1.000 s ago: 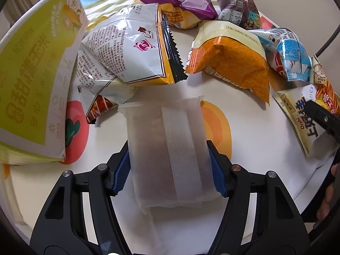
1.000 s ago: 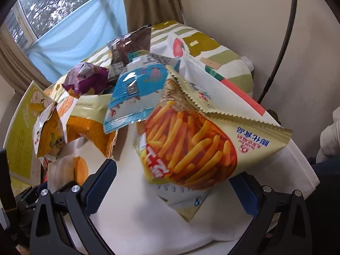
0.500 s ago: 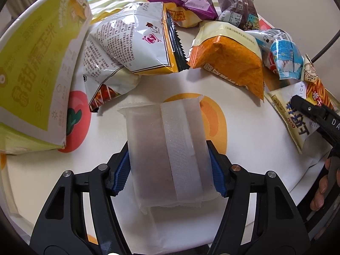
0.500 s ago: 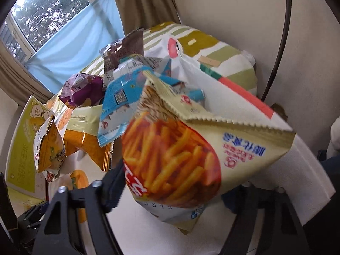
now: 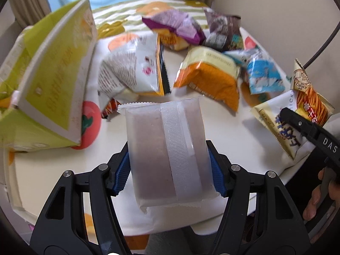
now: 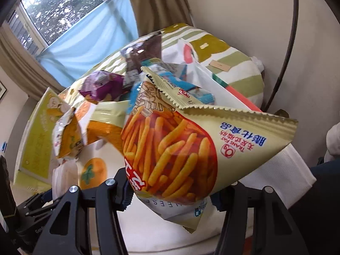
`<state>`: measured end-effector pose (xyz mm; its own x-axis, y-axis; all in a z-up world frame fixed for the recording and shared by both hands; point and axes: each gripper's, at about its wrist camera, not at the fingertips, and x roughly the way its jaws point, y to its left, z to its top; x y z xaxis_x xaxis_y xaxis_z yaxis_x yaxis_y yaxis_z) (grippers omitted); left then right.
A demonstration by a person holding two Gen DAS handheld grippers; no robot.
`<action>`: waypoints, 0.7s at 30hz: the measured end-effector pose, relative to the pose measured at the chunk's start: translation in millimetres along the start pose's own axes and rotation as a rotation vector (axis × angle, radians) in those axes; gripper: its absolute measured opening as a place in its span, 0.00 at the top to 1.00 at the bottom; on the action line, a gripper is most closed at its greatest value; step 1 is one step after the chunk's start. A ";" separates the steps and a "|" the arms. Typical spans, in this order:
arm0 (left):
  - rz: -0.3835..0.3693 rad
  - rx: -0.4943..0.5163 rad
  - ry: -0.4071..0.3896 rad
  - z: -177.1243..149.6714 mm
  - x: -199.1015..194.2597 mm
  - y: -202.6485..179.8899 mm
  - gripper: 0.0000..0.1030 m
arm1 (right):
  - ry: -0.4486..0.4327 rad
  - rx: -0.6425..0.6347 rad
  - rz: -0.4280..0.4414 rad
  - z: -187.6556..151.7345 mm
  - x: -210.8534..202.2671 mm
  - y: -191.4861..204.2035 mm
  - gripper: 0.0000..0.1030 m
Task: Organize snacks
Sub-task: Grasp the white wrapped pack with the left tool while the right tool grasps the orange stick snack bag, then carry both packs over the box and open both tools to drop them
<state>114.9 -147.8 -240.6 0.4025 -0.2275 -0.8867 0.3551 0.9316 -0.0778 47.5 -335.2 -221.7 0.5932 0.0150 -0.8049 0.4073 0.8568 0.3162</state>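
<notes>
My left gripper (image 5: 170, 170) is shut on a frosted translucent snack pack (image 5: 165, 146) and holds it lifted above the near edge of the round table (image 5: 229, 131). My right gripper (image 6: 170, 193) is shut on a cream bag of orange cheese sticks (image 6: 180, 146), raised off the table; the same bag (image 5: 301, 110) and a right gripper finger (image 5: 308, 129) show at the right of the left wrist view. The frosted pack also shows at the lower left of the right wrist view (image 6: 63, 174).
Loose snack bags lie on the table: a white-and-orange one (image 5: 136, 68), an orange one (image 5: 210, 80), a blue one (image 5: 263, 76), a purple one (image 5: 178, 27), a dark one (image 5: 223, 34). A tall yellow-green box (image 5: 48, 80) stands at the left. A wall is on the right.
Both grippers have risen. The left lifted the frosted pack up and back from the table. The right closed on the cheese-stick bag and lifted it.
</notes>
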 end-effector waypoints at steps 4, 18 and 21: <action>-0.005 -0.024 -0.049 8.5 -28.7 1.3 0.41 | -0.018 -0.048 0.023 5.3 -19.3 14.0 0.48; 0.060 -0.208 -0.276 43.0 -140.7 90.9 0.41 | -0.075 -0.337 0.252 48.0 -73.0 134.1 0.48; 0.094 -0.231 -0.297 52.0 -152.6 124.2 0.41 | -0.071 -0.386 0.299 53.0 -73.5 171.7 0.48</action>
<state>141.4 -12.1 -91.3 0.6628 -0.1788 -0.7271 0.1195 0.9839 -0.1330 110.6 -216.5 -81.6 0.6962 0.2654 -0.6669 -0.0666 0.9490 0.3082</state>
